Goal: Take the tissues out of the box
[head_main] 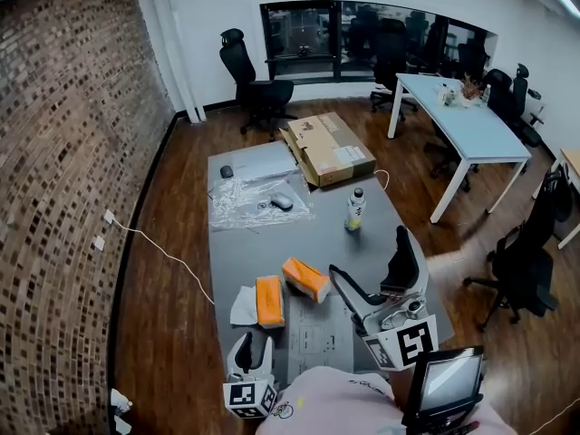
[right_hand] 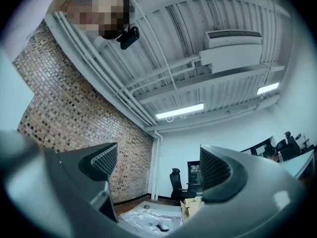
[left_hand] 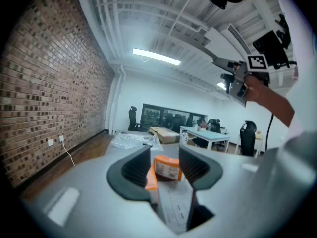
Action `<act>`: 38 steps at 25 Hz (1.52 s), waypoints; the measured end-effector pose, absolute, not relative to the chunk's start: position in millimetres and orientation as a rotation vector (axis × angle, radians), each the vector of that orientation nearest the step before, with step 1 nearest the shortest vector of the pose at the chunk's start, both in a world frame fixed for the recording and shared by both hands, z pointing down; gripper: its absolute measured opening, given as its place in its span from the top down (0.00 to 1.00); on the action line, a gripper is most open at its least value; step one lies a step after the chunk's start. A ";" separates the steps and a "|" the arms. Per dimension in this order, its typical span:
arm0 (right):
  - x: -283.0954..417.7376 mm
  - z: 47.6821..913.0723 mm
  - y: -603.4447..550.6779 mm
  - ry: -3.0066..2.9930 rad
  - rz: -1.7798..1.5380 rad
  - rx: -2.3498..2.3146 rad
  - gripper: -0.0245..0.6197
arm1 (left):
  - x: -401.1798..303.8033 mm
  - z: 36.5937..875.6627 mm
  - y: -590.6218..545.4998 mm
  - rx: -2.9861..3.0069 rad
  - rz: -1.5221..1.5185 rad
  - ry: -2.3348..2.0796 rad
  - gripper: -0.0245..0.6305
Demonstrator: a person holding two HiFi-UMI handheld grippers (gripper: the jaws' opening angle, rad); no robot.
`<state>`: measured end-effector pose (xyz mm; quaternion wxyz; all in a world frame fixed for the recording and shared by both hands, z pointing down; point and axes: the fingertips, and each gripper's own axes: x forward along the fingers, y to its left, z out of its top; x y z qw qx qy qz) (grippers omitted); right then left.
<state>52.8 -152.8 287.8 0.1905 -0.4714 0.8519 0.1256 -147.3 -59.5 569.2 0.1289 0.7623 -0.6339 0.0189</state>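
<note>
Two orange tissue packs lie on the grey table (head_main: pixel 362 247): one (head_main: pixel 269 300) lengthwise with a white tissue (head_main: pixel 243 306) at its left, the other (head_main: pixel 305 279) just right of it. My left gripper (head_main: pixel 254 343) rests low at the near table edge, just short of the first pack, jaws open and empty. In the left gripper view the left gripper (left_hand: pixel 163 168) frames the farther pack (left_hand: pixel 167 166), and the nearer pack (left_hand: pixel 151 179) sits by the left jaw. My right gripper (head_main: pixel 376 275) is raised and tilted up, wide open. In its own view the right gripper (right_hand: pixel 161 170) holds nothing.
A printed paper sheet (head_main: pixel 317 338) lies at the near edge. Farther back stand a bottle (head_main: pixel 355 208), a crinkled plastic bag (head_main: pixel 258 198) with a mouse (head_main: pixel 282 201), and a cardboard box (head_main: pixel 328 148). A small screen (head_main: pixel 444 379) sits by my right side. Office chairs and a white desk (head_main: pixel 471 120) lie beyond.
</note>
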 end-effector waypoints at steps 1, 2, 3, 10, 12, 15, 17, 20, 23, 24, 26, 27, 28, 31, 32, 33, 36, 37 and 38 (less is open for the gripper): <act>53.2 289.4 -153.1 2.398 0.348 -1.329 0.17 | -147.0 569.3 -58.9 2.217 0.054 -1.841 0.69; 53.1 291.4 -153.6 2.404 0.343 -1.334 0.17 | -146.8 569.4 -58.3 2.217 0.054 -1.839 0.69; 52.7 293.5 -154.3 2.410 0.337 -1.338 0.17 | -146.7 569.7 -57.8 2.217 0.054 -1.838 0.69; 47.4 316.0 -164.5 2.482 0.261 -1.364 0.17 | -151.0 573.8 -55.2 2.203 0.051 -1.844 0.69; 45.7 320.3 -165.4 2.506 0.260 -1.369 0.21 | -151.7 573.8 -54.2 2.197 0.049 -1.846 0.69; 47.6 328.1 -168.2 2.509 0.239 -1.412 0.65 | -152.8 573.0 -54.3 2.197 0.049 -1.847 0.69; 48.0 333.0 -170.7 2.513 0.220 -1.431 0.65 | -153.3 573.0 -54.4 2.197 0.046 -1.846 0.69; 48.3 336.1 -172.7 2.519 0.217 -1.441 0.65 | -153.7 573.4 -55.4 2.198 0.046 -1.844 0.69; 49.0 335.7 -173.6 2.517 0.214 -1.441 0.65 | -153.1 572.3 -56.6 2.202 0.048 -1.842 0.69; 49.4 335.7 -173.5 2.515 0.215 -1.441 0.65 | -152.7 572.2 -56.9 2.204 0.048 -1.841 0.69; 50.0 335.6 -173.2 2.513 0.215 -1.438 0.65 | -152.2 573.0 -57.2 2.206 0.049 -1.837 0.69; 49.9 335.5 -173.0 2.514 0.214 -1.435 0.65 | -152.1 573.9 -57.3 2.206 0.051 -1.835 0.69; 49.7 335.6 -172.9 2.516 0.215 -1.432 0.65 | -151.9 574.7 -57.4 2.206 0.052 -1.833 0.69; 48.6 337.6 -173.3 2.524 0.215 -1.432 0.65 | -151.7 575.5 -57.5 2.204 0.055 -1.828 0.69; 48.5 338.6 -173.4 2.526 0.212 -1.433 0.65 | -151.6 575.6 -57.3 2.203 0.056 -1.826 0.69; 48.5 339.5 -173.5 2.527 0.209 -1.434 0.65 | -151.5 575.6 -57.1 2.203 0.056 -1.825 0.69; 49.4 340.8 -173.5 2.529 0.208 -1.437 0.65 | -150.0 574.1 -56.9 2.211 0.047 -1.820 0.69; 49.6 341.1 -173.5 2.531 0.209 -1.436 0.65 | -149.4 572.8 -56.9 2.216 0.039 -1.819 0.69; 49.8 341.4 -173.4 2.533 0.211 -1.435 0.65 | -148.8 571.4 -56.9 2.222 0.031 -1.818 0.69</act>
